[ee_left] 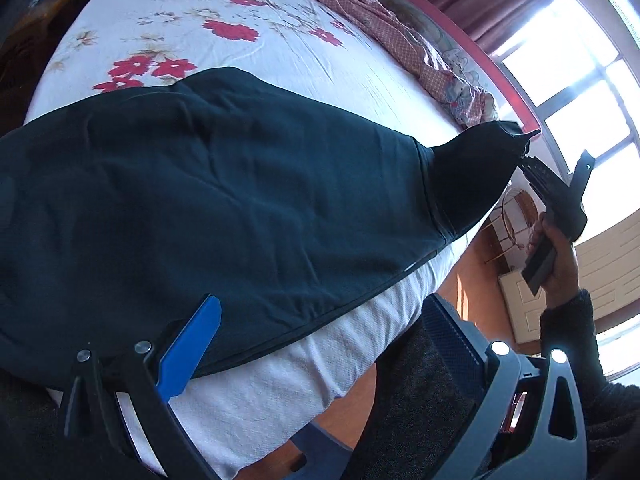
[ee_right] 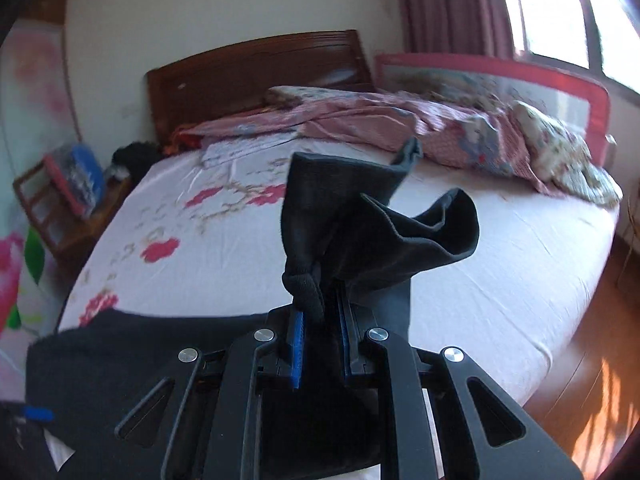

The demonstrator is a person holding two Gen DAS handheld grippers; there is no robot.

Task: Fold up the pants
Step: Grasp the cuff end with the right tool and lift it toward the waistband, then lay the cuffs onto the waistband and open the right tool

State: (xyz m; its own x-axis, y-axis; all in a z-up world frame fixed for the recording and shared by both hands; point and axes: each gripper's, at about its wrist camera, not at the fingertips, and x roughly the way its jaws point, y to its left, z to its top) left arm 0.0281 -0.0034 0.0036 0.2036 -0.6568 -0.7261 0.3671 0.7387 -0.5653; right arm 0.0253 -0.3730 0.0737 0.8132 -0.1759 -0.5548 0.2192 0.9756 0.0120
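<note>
Black pants (ee_left: 220, 200) lie spread across the near side of the floral bed sheet (ee_left: 280, 60). My left gripper (ee_left: 324, 300) is open at the bed's edge. Its blue finger (ee_left: 192, 344) rests on the hem of the pants and the other finger (ee_left: 448, 328) hangs off the mattress. At the right, my right gripper (ee_left: 530, 142), held by a hand (ee_left: 560, 256), lifts one end of the pants off the bed. In the right wrist view that gripper (ee_right: 320, 308) is shut on the bunched end of the pants (ee_right: 360, 232), which stands up between its blue pads.
A rumpled pink quilt (ee_right: 440, 132) lies along the far side of the bed, by the red side rail (ee_right: 560, 76) and wooden headboard (ee_right: 256, 68). A wooden chair (ee_right: 60, 200) stands at the left. Wooden floor (ee_right: 600, 360) and a bright window are on the right.
</note>
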